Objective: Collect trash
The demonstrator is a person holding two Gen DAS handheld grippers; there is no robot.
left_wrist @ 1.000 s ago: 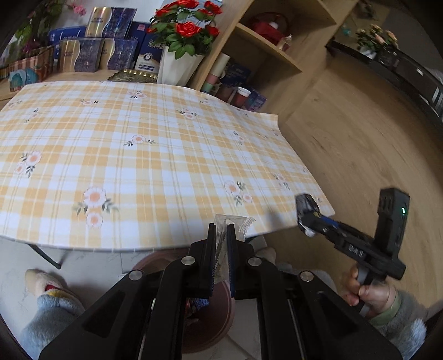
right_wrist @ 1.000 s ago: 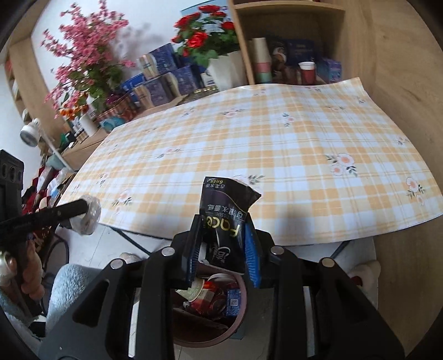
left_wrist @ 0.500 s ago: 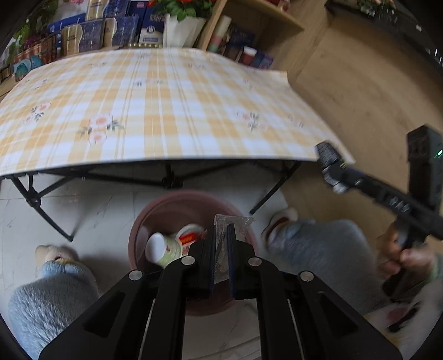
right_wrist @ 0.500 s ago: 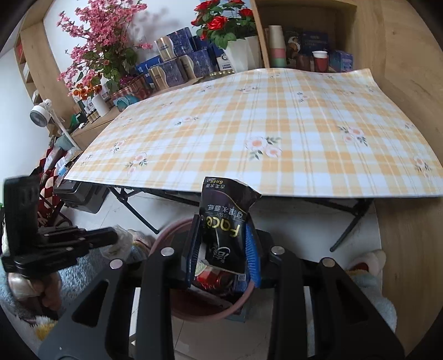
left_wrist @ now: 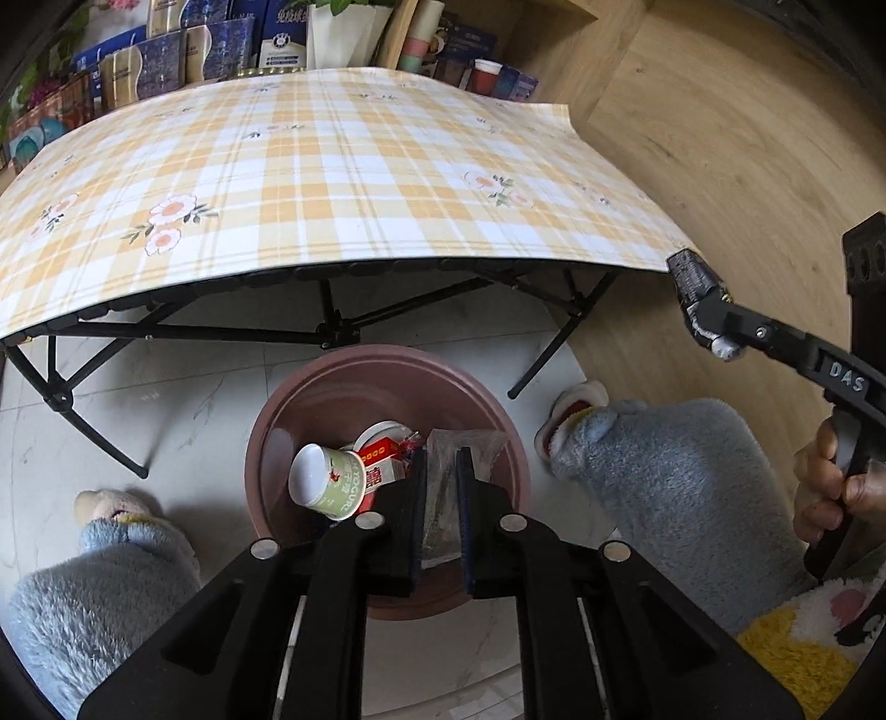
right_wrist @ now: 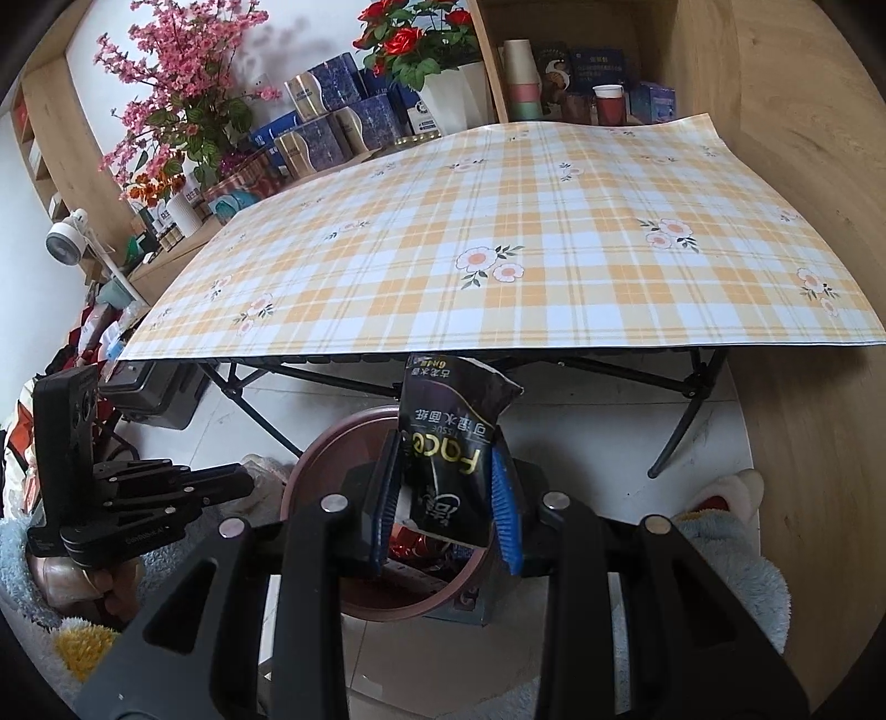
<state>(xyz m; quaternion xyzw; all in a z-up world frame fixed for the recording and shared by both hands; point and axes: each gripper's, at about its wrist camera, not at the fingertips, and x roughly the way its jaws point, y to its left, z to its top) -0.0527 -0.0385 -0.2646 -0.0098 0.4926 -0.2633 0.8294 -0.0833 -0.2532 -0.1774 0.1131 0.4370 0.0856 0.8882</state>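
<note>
The left gripper (left_wrist: pixel 441 471) has its fingers drawn narrow on a crumpled clear wrapper (left_wrist: pixel 462 448), pinched between the pads and sticking out past the tips. Directly beyond and below those tips sits the brown bin (left_wrist: pixel 332 387) on the floor — a yogurt cup (left_wrist: pixel 326 484) lies on its side in it, just left of the fingers, touching a red-and-white packet (left_wrist: pixel 379 471).

The right gripper (right_wrist: pixel 446 487) clamps a black tissue packet (right_wrist: pixel 451 443) between its two fingers, the packet standing up well above the tips, with the same bin's rim (right_wrist: pixel 332 437) just behind and under them.

Farther out, past both sets of fingers, a folding table under a yellow plaid cloth (left_wrist: pixel 332 183) spans the view — boxes and red flowers (right_wrist: pixel 410 39) stand behind it.
</note>
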